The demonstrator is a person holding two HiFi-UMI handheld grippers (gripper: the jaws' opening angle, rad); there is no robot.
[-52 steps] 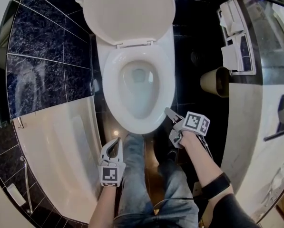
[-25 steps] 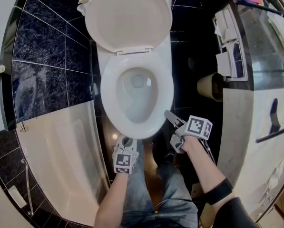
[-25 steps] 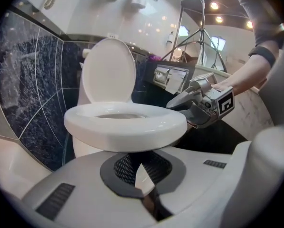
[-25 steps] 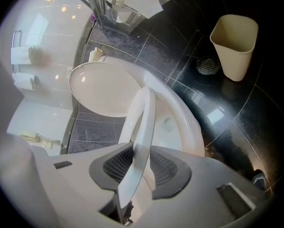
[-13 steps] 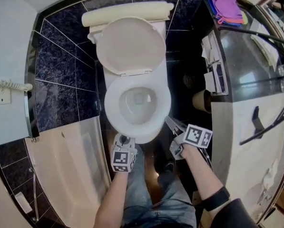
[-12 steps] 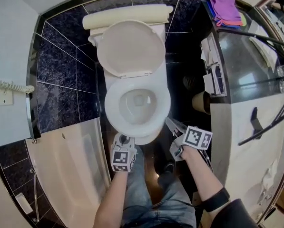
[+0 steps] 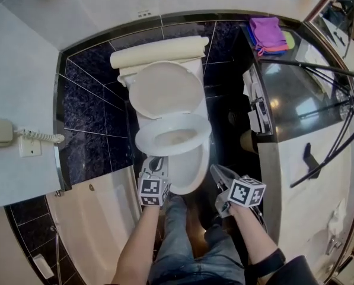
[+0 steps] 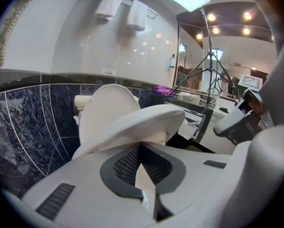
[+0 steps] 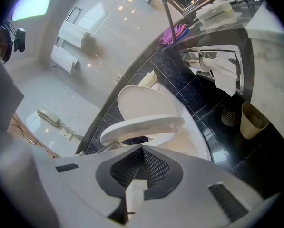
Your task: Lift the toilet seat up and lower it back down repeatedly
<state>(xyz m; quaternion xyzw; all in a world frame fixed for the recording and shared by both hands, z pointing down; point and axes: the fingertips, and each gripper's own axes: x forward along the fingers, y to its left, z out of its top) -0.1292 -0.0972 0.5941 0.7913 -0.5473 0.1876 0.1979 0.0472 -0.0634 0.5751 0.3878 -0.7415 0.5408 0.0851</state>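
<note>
Two grippers, one working. Left gripper (image 8: 141,145) pinched shut on front rim of toilet seat (image 8: 149,120), carrying it part-raised above bowl (image 7: 190,170). Front-edge grip likely chosen for most leverage about hinge. Lid (image 7: 166,91) stands upright against cistern (image 7: 159,52), clear of seat's swing. Right gripper (image 9: 142,148) off to side, jaws just closed with nothing between them, probably parked spare.

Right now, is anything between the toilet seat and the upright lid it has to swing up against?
Nothing visible. The toilet seat sits half-raised on the left gripper's closed tips, with only open air between it and the lid standing behind.
</note>
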